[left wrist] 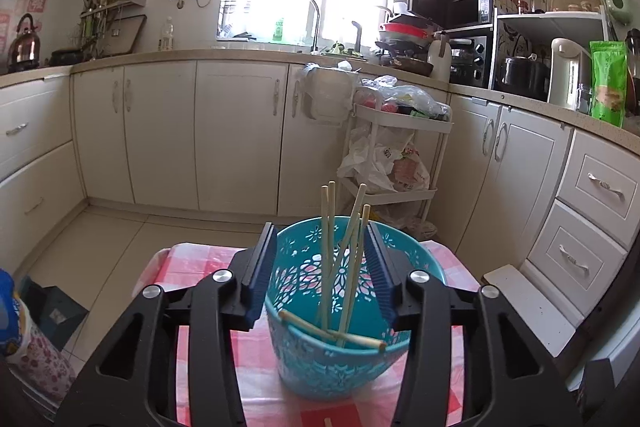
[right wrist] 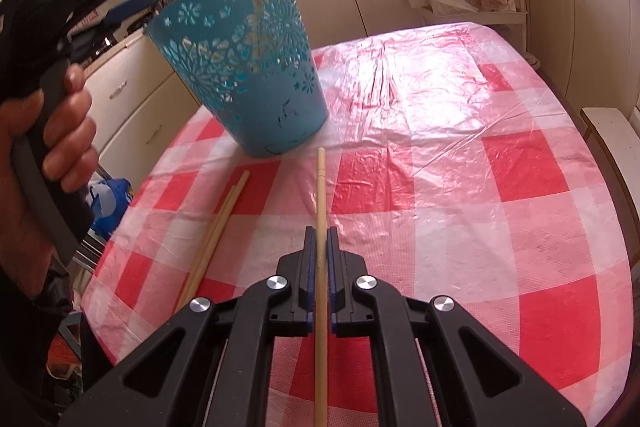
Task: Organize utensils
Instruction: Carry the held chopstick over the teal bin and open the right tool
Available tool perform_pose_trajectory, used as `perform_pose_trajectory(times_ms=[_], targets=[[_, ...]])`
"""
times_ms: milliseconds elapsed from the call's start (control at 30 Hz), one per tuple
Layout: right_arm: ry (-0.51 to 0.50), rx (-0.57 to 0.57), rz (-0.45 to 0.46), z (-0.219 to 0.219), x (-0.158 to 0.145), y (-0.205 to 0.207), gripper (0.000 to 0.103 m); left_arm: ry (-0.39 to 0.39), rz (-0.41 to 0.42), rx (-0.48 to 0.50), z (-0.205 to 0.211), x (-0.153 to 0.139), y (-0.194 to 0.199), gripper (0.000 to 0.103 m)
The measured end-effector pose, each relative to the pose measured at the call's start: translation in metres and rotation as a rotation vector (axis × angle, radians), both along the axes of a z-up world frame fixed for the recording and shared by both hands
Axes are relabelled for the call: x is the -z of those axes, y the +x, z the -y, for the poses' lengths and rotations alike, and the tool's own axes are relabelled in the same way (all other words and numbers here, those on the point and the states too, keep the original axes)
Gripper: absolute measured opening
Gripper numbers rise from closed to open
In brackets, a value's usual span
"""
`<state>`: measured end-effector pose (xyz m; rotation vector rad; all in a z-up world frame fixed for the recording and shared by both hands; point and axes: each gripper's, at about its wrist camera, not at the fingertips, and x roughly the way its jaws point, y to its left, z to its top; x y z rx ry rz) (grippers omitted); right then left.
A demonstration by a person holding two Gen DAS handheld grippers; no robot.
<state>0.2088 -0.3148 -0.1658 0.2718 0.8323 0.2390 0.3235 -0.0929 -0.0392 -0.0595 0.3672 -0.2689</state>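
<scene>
Right gripper (right wrist: 320, 239) jaws pinch one chopstick (right wrist: 320, 187) at frame centre, aimed at the teal basket (right wrist: 244, 67) upper left. Left gripper (left wrist: 320, 267) jaws wide, straddling the basket, gripping nothing, likely steadying it.

Basket (right wrist: 244, 67) stands on worktop (right wrist: 480, 155) at its far left, tilted. Several chopsticks (left wrist: 340, 267) stand inside basket; one lies across its near rim. Left gripper (left wrist: 320, 271) fingers (left wrist: 260, 267) flank basket. On worktop just before basket: one chopstick (right wrist: 321, 195) between right gripper (right wrist: 320, 239) fingers, two chopsticks (right wrist: 218, 227) lying left of it.
</scene>
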Motion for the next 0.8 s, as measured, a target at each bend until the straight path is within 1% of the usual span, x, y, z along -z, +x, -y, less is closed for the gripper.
perform_pose_trajectory(times_ms=[133,267,433,567,800], targets=[[0.024,0.003,0.056,0.002,-0.007,-0.006,0.006,0.042,0.012,-0.012,-0.002,-0.005,-0.016,0.049],[0.073,0.009,0.127,0.003,-0.022,-0.009,0.006,0.029,0.002,-0.016,-0.009,-0.01,-0.026,0.054],[0.149,0.036,0.264,0.008,-0.059,-0.003,0.006,-0.005,-0.012,-0.025,-0.017,-0.015,-0.035,0.058],[0.21,0.056,0.364,0.01,-0.088,0.006,0.006,0.002,-0.007,-0.031,-0.018,-0.019,-0.039,0.06],[0.295,0.063,0.484,0.008,-0.122,0.018,0.006,-0.007,-0.009,-0.025,-0.021,-0.021,-0.046,0.065]])
